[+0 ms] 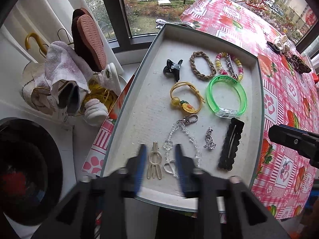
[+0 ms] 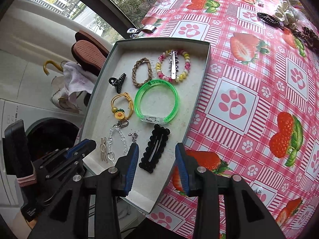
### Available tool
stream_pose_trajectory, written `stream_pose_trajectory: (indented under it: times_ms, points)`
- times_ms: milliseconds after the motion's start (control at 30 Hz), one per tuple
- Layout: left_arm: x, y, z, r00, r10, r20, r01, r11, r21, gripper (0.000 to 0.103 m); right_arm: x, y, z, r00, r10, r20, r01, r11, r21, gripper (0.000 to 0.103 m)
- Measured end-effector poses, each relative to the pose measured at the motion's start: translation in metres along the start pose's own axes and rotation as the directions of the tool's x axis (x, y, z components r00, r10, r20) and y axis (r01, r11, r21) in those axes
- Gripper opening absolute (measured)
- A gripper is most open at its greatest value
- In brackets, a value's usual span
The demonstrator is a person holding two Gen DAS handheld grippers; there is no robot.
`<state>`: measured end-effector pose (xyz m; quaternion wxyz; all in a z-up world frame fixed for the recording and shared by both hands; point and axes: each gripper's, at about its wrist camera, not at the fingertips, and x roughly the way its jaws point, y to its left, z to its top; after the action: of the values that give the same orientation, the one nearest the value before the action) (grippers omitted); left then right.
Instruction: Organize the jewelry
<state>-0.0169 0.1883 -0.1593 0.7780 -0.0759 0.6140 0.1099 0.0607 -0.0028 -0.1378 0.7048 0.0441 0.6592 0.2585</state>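
Tray: shallow grey cardboard tray point(image 2: 201, 75) at the edge of the table point(image 2: 259, 91), which wears a pink checked oilcloth with strawberries and paw prints.
Count in the tray: ten pieces, none stacked except one clip.
Bracelets and ties: one clear green plastic bangle point(image 2: 156, 102) mid-tray; one braided tan hair tie point(image 2: 140, 71); one pink-and-yellow beaded bracelet point(image 2: 174, 65) with one silver star hair clip point(image 2: 173, 64) lying across it; one yellow cord tie with a sunflower charm point(image 2: 121, 107).
Clips: one small black claw clip point(image 2: 117, 81); one long black scalloped snap clip point(image 2: 154, 148); one cream bunny-shaped clip point(image 1: 153, 162).
Charms: one clear bead chain on a silver clasp point(image 1: 180, 137); one small silver pendant point(image 1: 209, 141), shape hard to read.
Left gripper point(image 1: 159, 164): fingers spread, blurred, nothing pinched, poised over the cream clip and bead chain.
Right gripper point(image 2: 156, 168): fingers partly spread, empty, straddling the black snap clip's near end from above.
Elsewhere on the table: more hair pieces, probably clips and scrunchies, at the far corner point(image 2: 287, 20).
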Motion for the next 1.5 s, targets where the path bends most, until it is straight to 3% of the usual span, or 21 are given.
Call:
stream_pose_trajectory:
  times_ms: [67,300,400,633,700,1033,1167,1500]
  points:
    - [-0.012,-0.001,0.0,0.998,0.029,0.048,-0.028,1.0,-0.011,0.103,-0.004,-0.001,-0.001,1.0,-0.007,0.003,0.007,1.0,0.007,0.041]
    - [-0.031,-0.003,0.001,0.999,0.022,0.04,-0.022,1.0,0.005,0.103,-0.021,-0.004,-0.007,0.999,-0.039,0.003,0.039,0.999,0.02,0.043]
    - [-0.038,-0.005,-0.005,0.998,0.043,0.042,-0.044,0.999,0.015,0.103,-0.028,-0.002,-0.01,0.998,-0.058,0.0,0.058,0.998,0.015,0.056]
    - [-0.063,-0.001,-0.012,0.995,0.066,0.073,-0.066,0.998,0.005,0.103,-0.042,0.014,-0.015,0.992,-0.125,-0.012,0.125,0.991,-0.043,0.068]
    - [-0.073,0.001,-0.012,0.992,0.078,0.096,-0.08,0.997,0.01,0.103,-0.047,0.019,-0.017,0.989,-0.15,-0.008,0.149,0.987,-0.067,0.081]
    - [-0.121,0.007,-0.011,0.989,0.037,0.142,-0.04,0.999,0.017,0.103,-0.089,0.049,-0.022,0.978,-0.203,0.058,0.209,0.968,-0.136,0.088]
    - [-0.132,0.006,-0.012,0.994,0.008,0.111,-0.012,0.999,0.031,0.103,-0.103,0.06,-0.024,0.976,-0.196,0.093,0.208,0.967,-0.145,0.089]
    - [-0.155,0.011,-0.015,0.993,0.034,0.11,-0.037,0.999,0.019,0.103,-0.13,0.078,-0.025,0.953,-0.275,0.131,0.294,0.941,-0.165,0.089]
